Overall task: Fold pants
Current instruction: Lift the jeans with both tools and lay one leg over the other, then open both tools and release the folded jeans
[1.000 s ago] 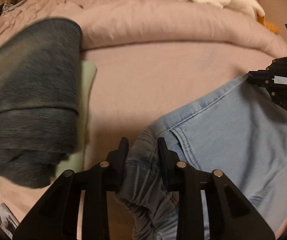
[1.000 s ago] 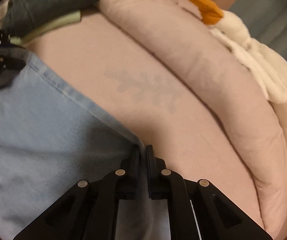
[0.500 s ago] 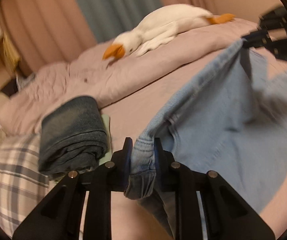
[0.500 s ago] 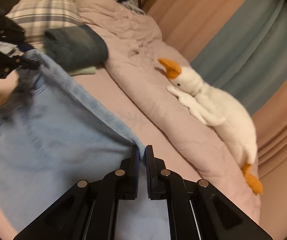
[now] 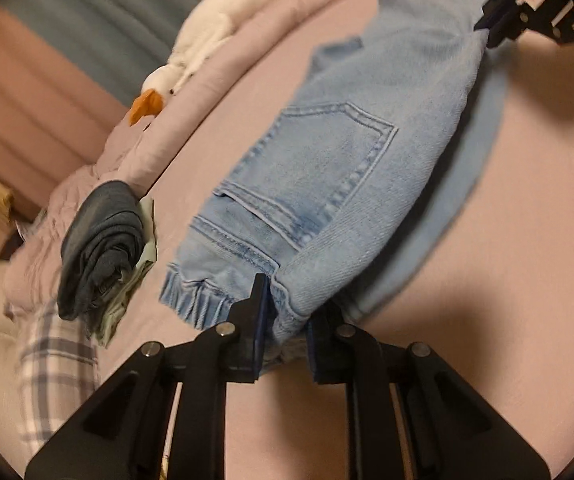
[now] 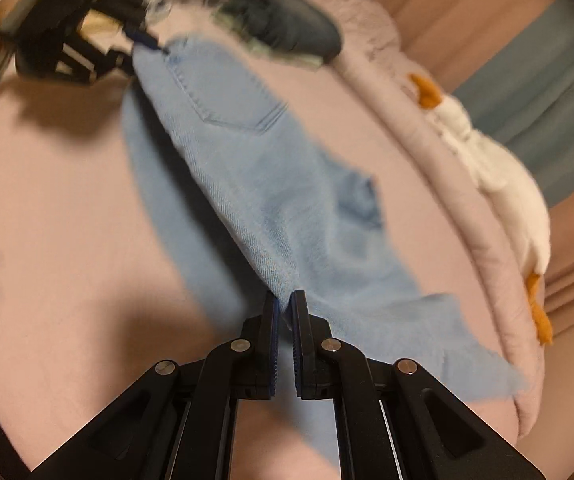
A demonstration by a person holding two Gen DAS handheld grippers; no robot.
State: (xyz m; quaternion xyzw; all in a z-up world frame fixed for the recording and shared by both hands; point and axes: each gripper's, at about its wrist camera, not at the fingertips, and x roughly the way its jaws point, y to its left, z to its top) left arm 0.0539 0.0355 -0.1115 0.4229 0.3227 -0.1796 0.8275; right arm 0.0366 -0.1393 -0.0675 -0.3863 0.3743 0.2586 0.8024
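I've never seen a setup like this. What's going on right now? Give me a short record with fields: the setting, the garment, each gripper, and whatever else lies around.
setting: pink bed with a rumpled pink duvet
garment: light blue jeans, back pocket showing, stretched in the air between the two grippers
left gripper: shut on the bunched elastic waistband
right gripper: shut on the jeans' edge further down the leg
folded pile: dark jeans lying on a pale green cloth
toy: white plush goose with an orange beak, lying on the duvet

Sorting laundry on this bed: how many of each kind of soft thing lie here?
Light blue jeans: 1
Folded dark jeans: 1
Folded pale green cloth: 1
Plush goose: 1
Plaid pillow: 1
Total: 5
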